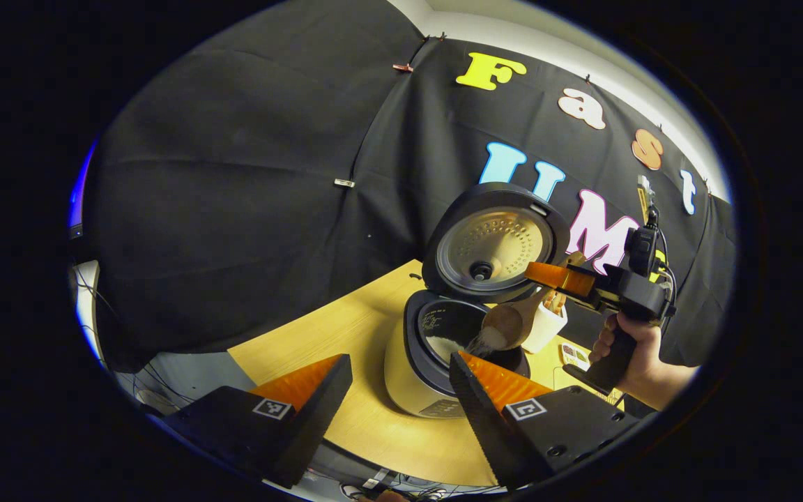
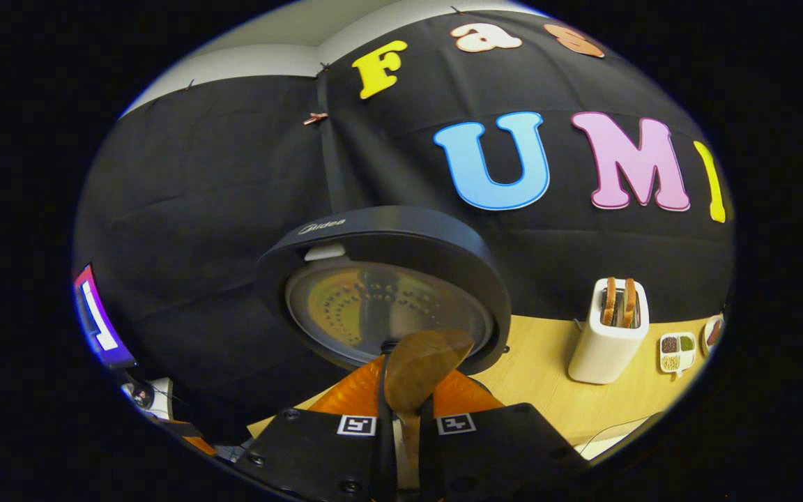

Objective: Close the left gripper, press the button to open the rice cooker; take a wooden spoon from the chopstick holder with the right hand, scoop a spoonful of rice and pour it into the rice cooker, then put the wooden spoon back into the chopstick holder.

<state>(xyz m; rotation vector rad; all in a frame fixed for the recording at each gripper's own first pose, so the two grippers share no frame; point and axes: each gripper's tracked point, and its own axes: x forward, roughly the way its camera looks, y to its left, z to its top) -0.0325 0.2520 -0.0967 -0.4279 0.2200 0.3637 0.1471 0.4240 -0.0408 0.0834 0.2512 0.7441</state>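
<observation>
The cream rice cooker [image 1: 408,376] stands on the wooden table with its dark lid [image 1: 495,240] raised. Over its pot tilts the wooden spoon [image 1: 506,324], white rice spilling off its edge into the pot. My right gripper [image 1: 548,275], held by a hand, is shut on the spoon's handle. In the right gripper view the right gripper [image 2: 405,390] clamps the handle, and the spoon bowl [image 2: 422,362] sits in front of the lid's [image 2: 387,293] metal inner plate. The white chopstick holder [image 1: 544,328] stands just behind the spoon. My left gripper [image 1: 398,373] stays open, in front of the cooker.
A white toaster [image 2: 610,335] with two slices of toast stands on the table [image 2: 541,376] to the right of the cooker. Beside it lies a small tray [image 2: 677,352] of grains. The table's front edge [image 1: 401,453] runs just beyond my left gripper's fingers.
</observation>
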